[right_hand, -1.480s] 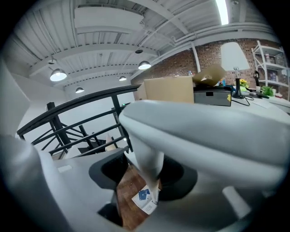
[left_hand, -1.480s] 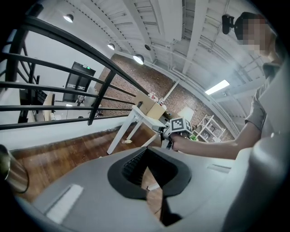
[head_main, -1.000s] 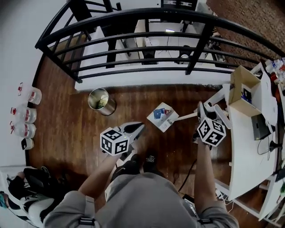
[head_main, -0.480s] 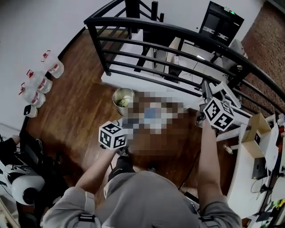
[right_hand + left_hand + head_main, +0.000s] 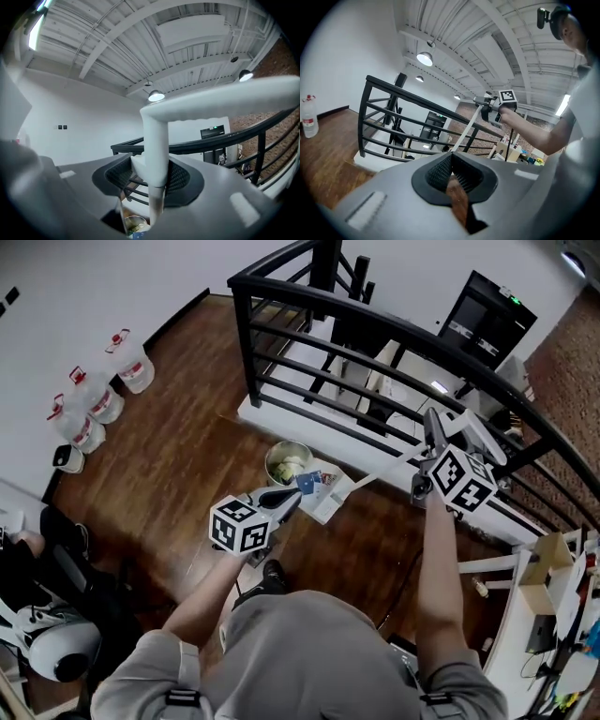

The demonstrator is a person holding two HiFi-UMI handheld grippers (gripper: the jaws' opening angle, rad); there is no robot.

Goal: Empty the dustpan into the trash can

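A round metal trash can (image 5: 288, 464) with scraps in it stands on the wood floor by the railing. The white dustpan (image 5: 330, 495) hangs tilted right beside the can's rim, with blue cards (image 5: 307, 483) at its near-can edge. Its long white handle (image 5: 384, 472) runs up to my right gripper (image 5: 427, 448), which is shut on it. In the right gripper view the handle (image 5: 154, 154) sits between the pads of my right gripper (image 5: 152, 171), with the can (image 5: 136, 226) below. My left gripper (image 5: 284, 499) points at the dustpan's edge. Its jaws (image 5: 451, 159) are shut with nothing in them.
A black metal railing (image 5: 375, 334) on a white ledge runs just behind the can. Three water bottles (image 5: 94, 404) stand by the left wall. A white table with a cardboard box (image 5: 544, 587) is at the far right. Dark gear (image 5: 47, 615) lies lower left.
Both grippers have swung left toward the trash can. The dustpan rose off the floor and now hangs at the can's rim. The head view has turned with them.
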